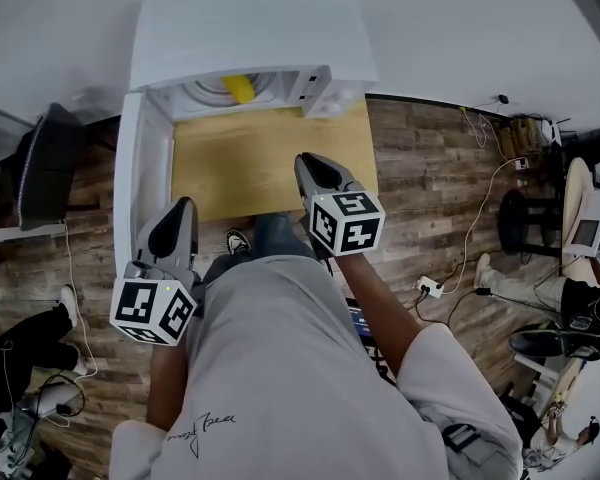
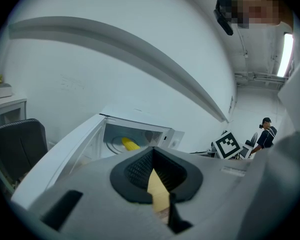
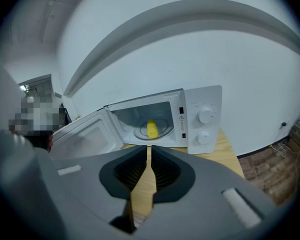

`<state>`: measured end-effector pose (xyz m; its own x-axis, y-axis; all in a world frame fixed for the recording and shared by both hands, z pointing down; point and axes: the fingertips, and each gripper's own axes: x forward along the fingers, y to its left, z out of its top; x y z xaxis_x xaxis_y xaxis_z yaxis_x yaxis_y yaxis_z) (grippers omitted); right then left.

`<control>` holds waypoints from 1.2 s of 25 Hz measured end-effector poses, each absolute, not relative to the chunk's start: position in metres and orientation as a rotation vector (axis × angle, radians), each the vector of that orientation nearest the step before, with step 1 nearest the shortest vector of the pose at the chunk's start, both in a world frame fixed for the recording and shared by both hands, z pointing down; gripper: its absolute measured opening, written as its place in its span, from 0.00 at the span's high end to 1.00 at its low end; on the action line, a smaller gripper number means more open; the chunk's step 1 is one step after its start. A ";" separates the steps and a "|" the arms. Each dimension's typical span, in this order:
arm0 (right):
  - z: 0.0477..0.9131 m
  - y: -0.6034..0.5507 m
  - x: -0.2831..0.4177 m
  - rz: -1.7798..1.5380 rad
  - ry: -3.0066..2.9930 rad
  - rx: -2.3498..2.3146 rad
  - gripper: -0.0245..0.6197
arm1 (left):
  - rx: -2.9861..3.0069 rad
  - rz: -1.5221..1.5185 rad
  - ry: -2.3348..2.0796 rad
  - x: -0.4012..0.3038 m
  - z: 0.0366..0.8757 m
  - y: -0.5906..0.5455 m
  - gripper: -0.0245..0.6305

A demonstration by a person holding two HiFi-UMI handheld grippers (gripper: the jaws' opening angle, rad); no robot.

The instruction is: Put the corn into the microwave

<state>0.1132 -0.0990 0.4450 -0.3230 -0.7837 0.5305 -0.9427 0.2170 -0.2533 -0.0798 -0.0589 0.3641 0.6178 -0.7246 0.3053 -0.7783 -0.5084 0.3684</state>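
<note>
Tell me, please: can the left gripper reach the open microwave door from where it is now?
Probably yes. The microwave door stands swung wide open at the left, and the left gripper, with nothing in its jaws, sits close beside the door's outer end. Nothing lies between them.

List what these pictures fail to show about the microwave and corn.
- Head view: the roof of the microwave hides its cavity; only an end of the corn shows.
- Left gripper view: the left gripper covers the microwave's base and most of the table.
- Right gripper view: markings on the dials are too small to read; the outer face of the door is turned away.
</note>
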 end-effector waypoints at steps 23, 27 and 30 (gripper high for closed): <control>0.399 -0.069 0.105 0.740 -2.287 1.630 0.94 | 2.337 0.182 -1.212 -0.107 0.380 -0.065 0.98; 0.393 -0.061 0.108 0.703 -2.282 1.635 0.94 | 2.332 0.177 -1.240 -0.112 0.380 -0.065 0.98; 0.389 -0.057 0.112 0.708 -2.282 1.633 0.94 | 2.333 0.182 -1.244 -0.112 0.380 -0.066 0.98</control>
